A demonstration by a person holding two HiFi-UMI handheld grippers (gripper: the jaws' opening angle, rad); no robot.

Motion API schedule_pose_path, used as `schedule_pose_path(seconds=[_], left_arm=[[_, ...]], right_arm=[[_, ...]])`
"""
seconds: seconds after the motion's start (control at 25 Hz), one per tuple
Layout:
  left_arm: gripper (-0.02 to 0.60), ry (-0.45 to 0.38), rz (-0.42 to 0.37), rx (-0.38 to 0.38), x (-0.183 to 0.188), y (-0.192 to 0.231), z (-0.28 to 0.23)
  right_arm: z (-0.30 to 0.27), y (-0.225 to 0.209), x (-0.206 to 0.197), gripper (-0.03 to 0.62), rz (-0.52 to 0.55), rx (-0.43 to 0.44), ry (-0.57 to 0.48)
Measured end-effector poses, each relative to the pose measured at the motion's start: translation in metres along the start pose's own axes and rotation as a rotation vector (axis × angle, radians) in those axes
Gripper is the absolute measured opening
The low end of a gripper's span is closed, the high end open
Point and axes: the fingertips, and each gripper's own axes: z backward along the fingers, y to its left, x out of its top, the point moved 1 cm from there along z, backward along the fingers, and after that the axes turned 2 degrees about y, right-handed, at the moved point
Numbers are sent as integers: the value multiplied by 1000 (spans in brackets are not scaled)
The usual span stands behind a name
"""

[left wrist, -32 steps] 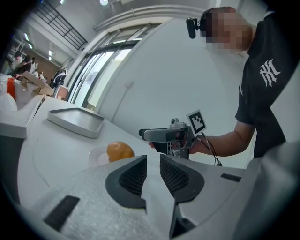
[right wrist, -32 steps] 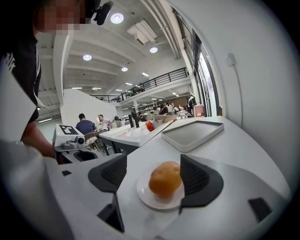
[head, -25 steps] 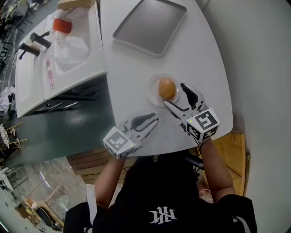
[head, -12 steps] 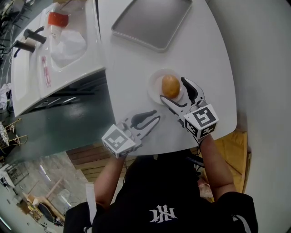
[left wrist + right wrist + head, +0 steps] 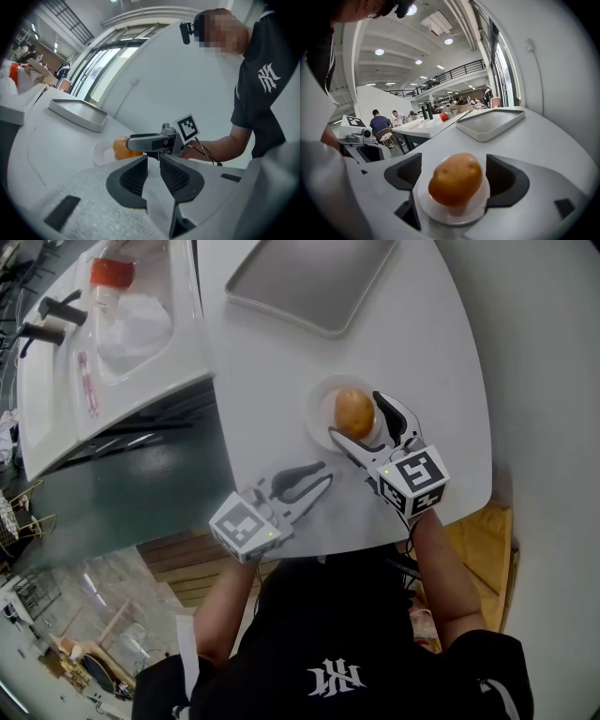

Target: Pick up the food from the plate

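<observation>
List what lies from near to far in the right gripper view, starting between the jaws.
plate with the food on it → grey tray → neighbouring white table with a red-topped item → people in the background

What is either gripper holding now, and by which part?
Nothing. Jaws of the right gripper, just opened wide, flank the food on the plate without gripping it; the left gripper is empty.
</observation>
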Motion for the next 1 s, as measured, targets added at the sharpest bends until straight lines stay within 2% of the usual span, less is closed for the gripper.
schedule_pose_path(seconds=[0.4, 1.0], left_arm=[[63, 0, 5, -5, -3, 1, -4], [63, 1, 21, -12, -8, 5, -8]], right_arm=[[-8, -3, -10, 377, -32, 12, 16], [-16, -4, -16, 377, -19, 11, 45]])
